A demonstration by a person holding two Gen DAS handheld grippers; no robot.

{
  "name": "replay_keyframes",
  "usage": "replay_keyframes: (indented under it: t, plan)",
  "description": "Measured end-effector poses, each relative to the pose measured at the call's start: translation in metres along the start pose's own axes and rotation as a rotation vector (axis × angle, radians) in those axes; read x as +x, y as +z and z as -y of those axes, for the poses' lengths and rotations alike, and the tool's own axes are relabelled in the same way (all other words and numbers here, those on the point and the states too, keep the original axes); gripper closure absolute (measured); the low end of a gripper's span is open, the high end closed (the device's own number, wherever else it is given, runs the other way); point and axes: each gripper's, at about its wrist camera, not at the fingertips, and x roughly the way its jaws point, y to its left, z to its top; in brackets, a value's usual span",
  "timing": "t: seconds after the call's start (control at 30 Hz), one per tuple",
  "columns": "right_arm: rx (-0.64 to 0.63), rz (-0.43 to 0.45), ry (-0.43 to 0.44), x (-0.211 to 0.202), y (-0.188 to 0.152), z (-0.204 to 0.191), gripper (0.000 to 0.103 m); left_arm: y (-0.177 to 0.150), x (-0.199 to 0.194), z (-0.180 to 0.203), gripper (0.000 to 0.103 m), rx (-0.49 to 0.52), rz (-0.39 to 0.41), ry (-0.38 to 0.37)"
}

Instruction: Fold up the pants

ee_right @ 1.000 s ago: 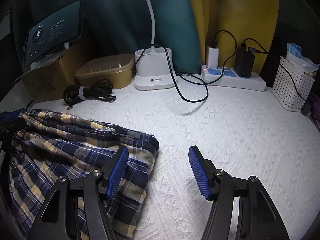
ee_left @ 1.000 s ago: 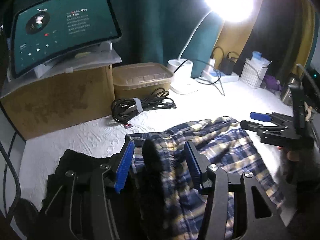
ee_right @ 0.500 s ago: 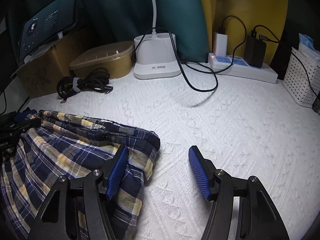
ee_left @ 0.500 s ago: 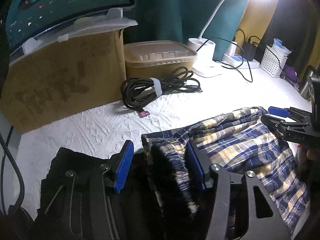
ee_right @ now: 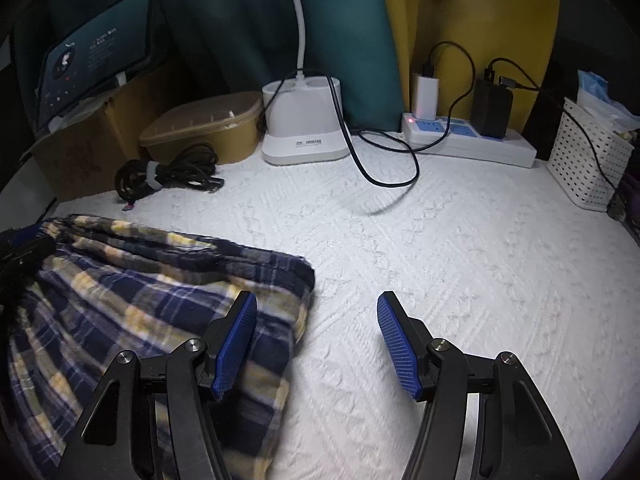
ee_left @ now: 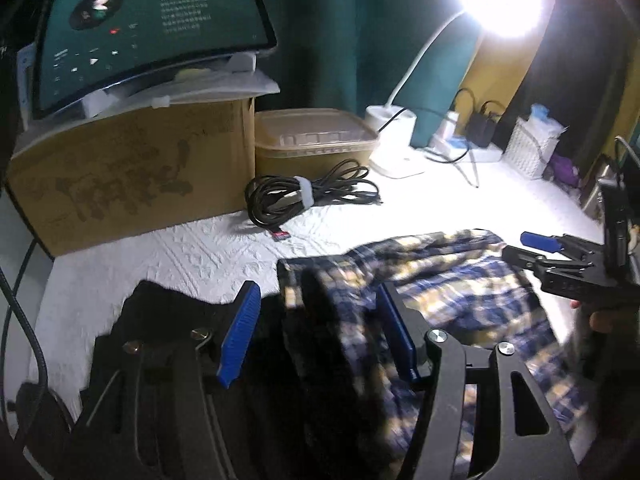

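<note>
The blue, yellow and white plaid pants lie bunched on the white textured cover; they also show at the left of the right wrist view. My left gripper is open, its blue pads either side of a dark raised fold of the pants' near edge, not clamped. My right gripper is open and empty, its left pad over the pants' right edge, its right pad over bare cover. It appears at the right of the left wrist view.
A black garment lies left of the pants. At the back stand a cardboard box with a tablet, a brown lidded container, a coiled black cable, a lamp base, a power strip and a white basket.
The left gripper's view has swung up and back from the box and cable. The pants' fold stays between its open pads. The right gripper has barely moved.
</note>
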Motion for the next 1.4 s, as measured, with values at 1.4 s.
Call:
replay_keyframes:
  t: [1.4]
  plan:
    - [-0.041,-0.024,-0.070,-0.097,-0.111,-0.020,0.037,-0.078,-0.072,0.054,0.040,0.063,0.048,-0.030]
